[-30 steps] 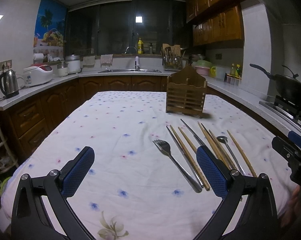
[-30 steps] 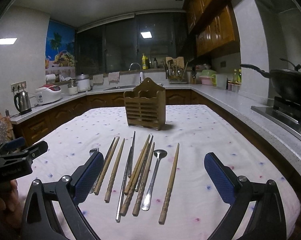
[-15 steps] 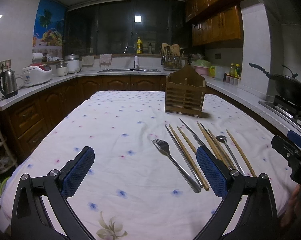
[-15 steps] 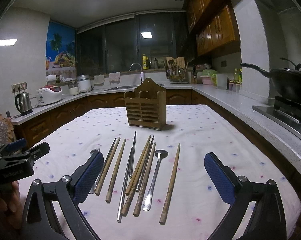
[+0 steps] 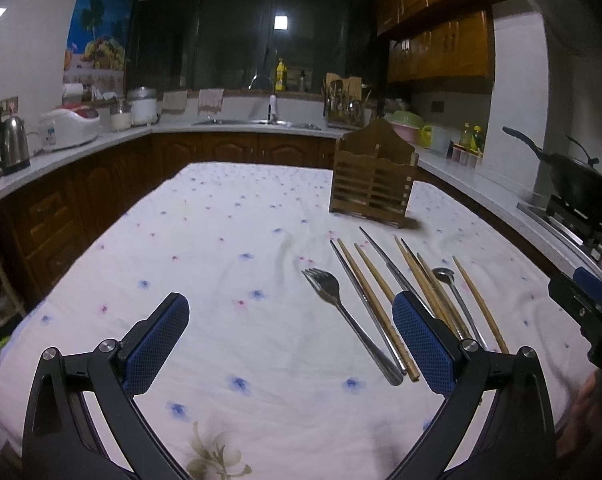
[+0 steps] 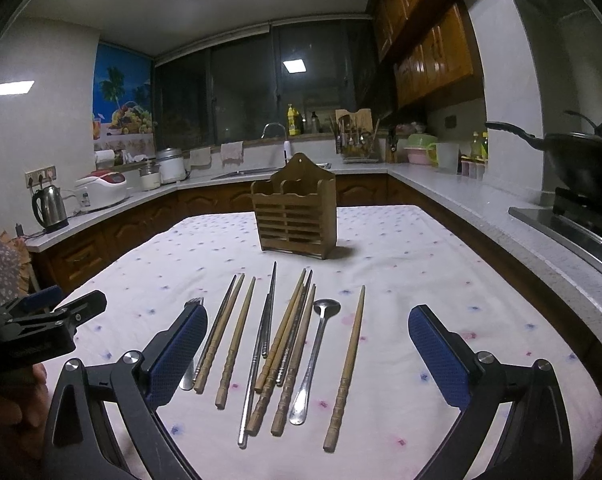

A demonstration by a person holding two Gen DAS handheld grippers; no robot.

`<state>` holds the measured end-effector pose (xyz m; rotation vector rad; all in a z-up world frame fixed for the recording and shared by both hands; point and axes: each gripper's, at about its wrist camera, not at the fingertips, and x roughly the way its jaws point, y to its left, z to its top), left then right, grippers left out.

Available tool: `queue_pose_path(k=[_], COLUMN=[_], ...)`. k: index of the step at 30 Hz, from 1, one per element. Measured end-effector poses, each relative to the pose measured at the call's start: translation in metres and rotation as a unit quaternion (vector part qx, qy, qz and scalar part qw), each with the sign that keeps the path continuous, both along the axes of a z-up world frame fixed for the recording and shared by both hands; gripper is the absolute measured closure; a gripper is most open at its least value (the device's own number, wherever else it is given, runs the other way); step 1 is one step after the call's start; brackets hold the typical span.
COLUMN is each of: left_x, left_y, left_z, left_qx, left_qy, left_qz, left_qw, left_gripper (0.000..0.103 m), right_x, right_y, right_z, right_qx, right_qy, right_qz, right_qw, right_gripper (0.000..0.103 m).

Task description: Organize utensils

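The table (image 6: 481, 280) is covered by a white cloth with small blue and pink flowers. Directly ahead of the right gripper (image 6: 307, 356) lie wooden chopsticks (image 6: 347, 368), metal chopsticks (image 6: 261, 344), a spoon (image 6: 315, 356) and a fork (image 5: 341, 312) in a row. Beyond them stands a wooden utensil holder (image 6: 295, 218), upright.

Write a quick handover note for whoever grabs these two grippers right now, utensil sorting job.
Left gripper: open, empty, above the tablecloth.
Right gripper: open, empty, over the utensil row.
Fork, spoon, wooden chopsticks and metal chopsticks all lie flat on the cloth.
Wooden holder stands upright behind them; no utensils visible in it.
Done: nothing sorted yet.
Left: every utensil still goes into the holder.
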<state>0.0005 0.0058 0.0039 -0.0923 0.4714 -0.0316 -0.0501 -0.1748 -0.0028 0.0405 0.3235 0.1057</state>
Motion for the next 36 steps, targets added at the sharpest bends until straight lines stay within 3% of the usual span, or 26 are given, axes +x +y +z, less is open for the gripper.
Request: queue_pose_path(k=[12, 16, 23, 25, 26, 29, 36], left_x=[0.053, 0.074, 0.113, 0.124, 0.128, 0.137, 0.158], left_y=[0.006, 0.005, 0.002, 0.001, 0.001, 0.001, 0.0], left_z=[-0.01, -0.012, -0.023, -0.028, -0.03, -0.035, -0.051], left_qx=[-0.053, -0.066, -0.094, -0.106, -0.112, -0.125, -0.157], left_qy=[0.09, 0.116, 0.184, 0.204, 0.213, 0.23, 0.276], left_qz=[-0.041, -0.056, -0.092, -0.099, -0.102, -0.11, -0.123], left_qw=[0.9937, 0.9894, 0.974, 0.9683, 0.9653, 0.9588, 0.9403], left_gripper=[0.0, 0.005, 0.023, 0.03, 0.033, 0.041, 0.049], right_x=[0.033, 0.051, 0.094, 0.106, 0.113, 0.125, 0.152], right_y=[-0.012, -0.016, -0.027, -0.03, -0.032, -0.036, -0.039], right_z=[0.002, 0.0, -0.012, -0.018, -0.021, -0.028, -0.041], right_qx=[0.031, 0.035, 0.073, 0.087, 0.095, 0.111, 0.117], right_qy=[0.063, 0.091, 0.159, 0.182, 0.193, 0.216, 0.26], right_qz=[0.022, 0.032, 0.048, 0.051, 0.051, 0.055, 0.06], right_qw=[0.997, 0.995, 0.983, 0.978, 0.975, 0.969, 0.957], right_gripper=[0.002, 0.004, 0.028, 0.049, 0.054, 0.057, 0.06])
